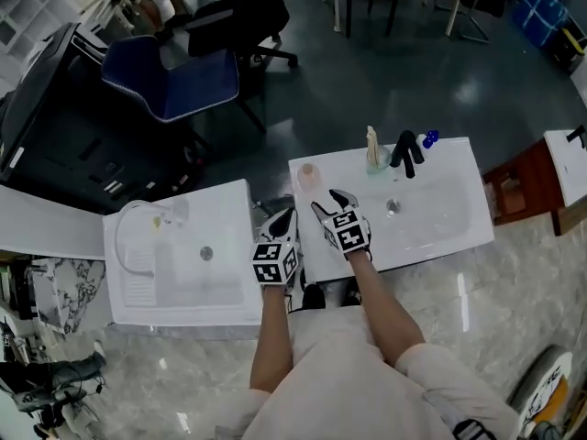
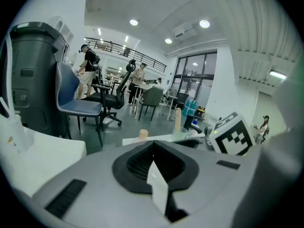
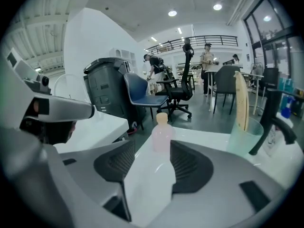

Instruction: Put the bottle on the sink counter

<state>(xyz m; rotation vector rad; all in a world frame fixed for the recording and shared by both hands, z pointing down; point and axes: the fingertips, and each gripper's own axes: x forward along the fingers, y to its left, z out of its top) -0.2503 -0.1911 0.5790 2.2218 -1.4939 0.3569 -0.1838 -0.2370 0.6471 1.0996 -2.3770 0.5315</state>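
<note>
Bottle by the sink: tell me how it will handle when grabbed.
The bottle looks like thin translucent plastic, so it probably flexes under a hard squeeze. It stands tall and narrow on the counter, so a sideways nudge from the right gripper could tip it. Its round body would likely roll then.

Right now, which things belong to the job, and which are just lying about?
Job: pink bottle, standing on the sink counter; open right tongs facing it.
Just about: cup, black tap, blue chair, grey bin.
</note>
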